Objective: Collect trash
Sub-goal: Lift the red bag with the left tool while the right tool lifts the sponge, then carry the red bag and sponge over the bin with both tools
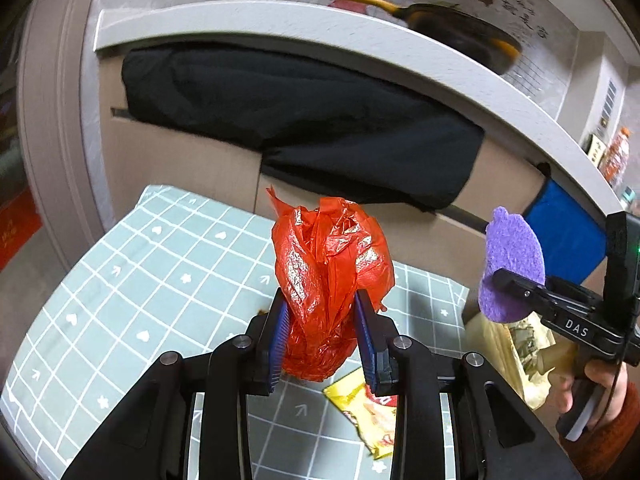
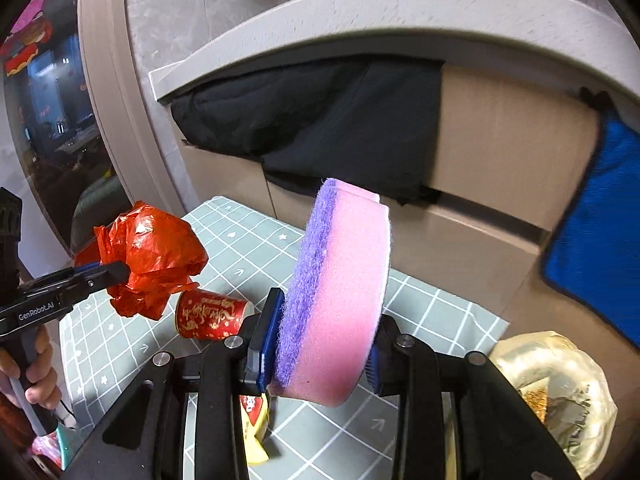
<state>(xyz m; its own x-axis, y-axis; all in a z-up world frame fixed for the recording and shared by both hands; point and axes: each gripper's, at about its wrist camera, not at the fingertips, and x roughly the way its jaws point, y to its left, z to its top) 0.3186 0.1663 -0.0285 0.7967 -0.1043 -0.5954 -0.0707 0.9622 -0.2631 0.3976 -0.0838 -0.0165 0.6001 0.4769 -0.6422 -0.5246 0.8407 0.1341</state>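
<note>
My left gripper [image 1: 322, 312] is shut on a crumpled red plastic bag [image 1: 330, 268], lifted above the green checked table cloth [image 1: 140, 280]; the same bag [image 2: 148, 256] shows at the left of the right wrist view. My right gripper [image 2: 320, 344] is shut on a pink sponge with a purple scouring face [image 2: 340, 292], also held off the table; the sponge [image 1: 512, 264] appears at the right of the left wrist view. A yellow snack wrapper [image 1: 368, 412] lies flat below the bag. A red paper cup [image 2: 210, 314] lies on its side on the cloth.
A clear plastic bag with food scraps [image 2: 560, 392] sits at the table's right edge. Behind the table are beige cabinet drawers [image 2: 500, 152] draped with a black cloth [image 1: 300, 120] and a blue towel [image 2: 600, 208]. A dark pan [image 1: 460, 24] rests on the countertop above.
</note>
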